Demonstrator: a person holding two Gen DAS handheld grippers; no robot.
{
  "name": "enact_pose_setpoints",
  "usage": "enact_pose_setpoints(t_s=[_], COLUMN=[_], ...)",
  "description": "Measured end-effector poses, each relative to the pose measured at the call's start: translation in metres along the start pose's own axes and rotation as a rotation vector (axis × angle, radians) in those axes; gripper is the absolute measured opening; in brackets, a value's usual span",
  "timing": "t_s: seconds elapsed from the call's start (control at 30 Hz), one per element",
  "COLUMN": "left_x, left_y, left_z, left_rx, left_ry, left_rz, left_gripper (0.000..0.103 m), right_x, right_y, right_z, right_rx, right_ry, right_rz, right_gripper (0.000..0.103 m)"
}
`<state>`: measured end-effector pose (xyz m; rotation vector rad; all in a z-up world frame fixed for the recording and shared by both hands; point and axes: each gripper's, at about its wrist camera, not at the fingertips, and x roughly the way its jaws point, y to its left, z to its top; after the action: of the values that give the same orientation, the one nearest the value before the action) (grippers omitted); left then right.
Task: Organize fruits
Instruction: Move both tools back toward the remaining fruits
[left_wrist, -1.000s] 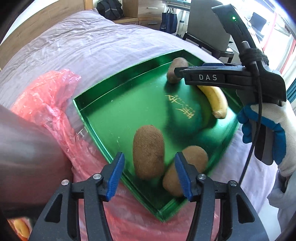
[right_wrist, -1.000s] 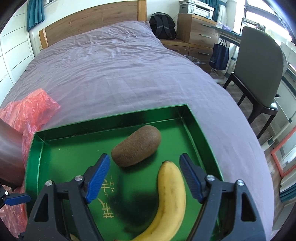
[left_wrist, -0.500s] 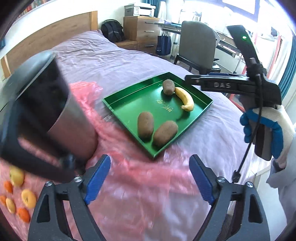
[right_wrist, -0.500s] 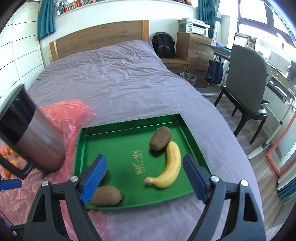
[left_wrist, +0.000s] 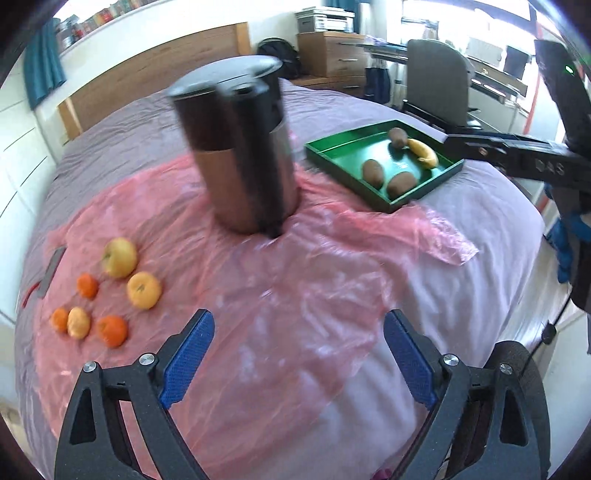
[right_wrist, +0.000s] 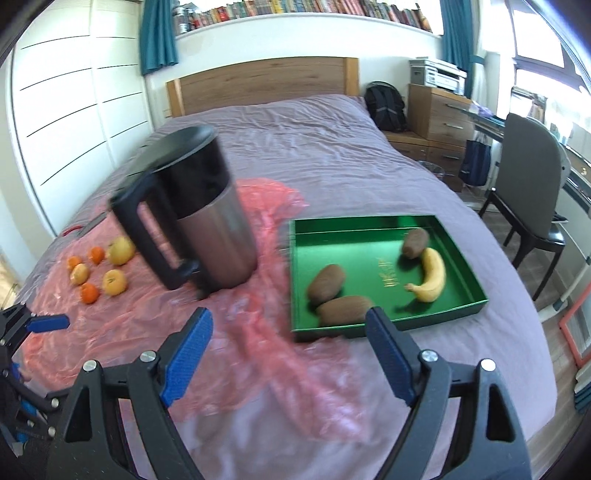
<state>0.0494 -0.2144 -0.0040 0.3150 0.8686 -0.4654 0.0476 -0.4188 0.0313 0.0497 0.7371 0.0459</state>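
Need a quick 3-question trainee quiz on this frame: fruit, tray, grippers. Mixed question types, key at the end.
1. True or false: the banana lies inside the green tray.
2. How many kiwis are in the tray? A) one B) two C) three
3. Fill in: the loose fruit still on the pink plastic sheet sits on the far side of the ______ from the tray.

Key
1. True. It lies beside one kiwi.
2. C. Two more kiwis lie near the tray's front left corner.
3. Kettle. The oranges and yellow fruit lie to its left. Left gripper and right gripper are both open and hold nothing.
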Motion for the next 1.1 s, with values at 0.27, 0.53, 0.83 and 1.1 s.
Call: enact_pose_setpoints(t_s=[0.27, 0.53, 0.83, 1.1], left_x=[-0.020, -0.031, -0.029, -0.013], left_y=[0.061, 0.123, 0.203, 0.245], left_z=[-0.041, -0.078, -0.119, -0.142], left_rx=[-0.121, -0.237, -0.403, -0.464], left_ry=[-0.009, 0.002, 0.001, 0.029], left_rz=[0.053, 0.126, 0.225, 0.223], left_gripper=[0.090, 0.090, 0.090, 0.090], right_x=[-0.009, -0.005, 0.035, 0.084], right_y=[0.083, 0.140, 0.212, 0.263], right_z=[-0.013, -0.019, -0.021, -0.019], right_rx=[-0.100, -0.145, -0.210, -0.249], right_ry=[-0.003, 0.031, 0.097, 0.150], right_rz=[0.110, 0.177, 0.251, 0.281], right_gripper=[0.102, 0.102, 0.102, 0.102])
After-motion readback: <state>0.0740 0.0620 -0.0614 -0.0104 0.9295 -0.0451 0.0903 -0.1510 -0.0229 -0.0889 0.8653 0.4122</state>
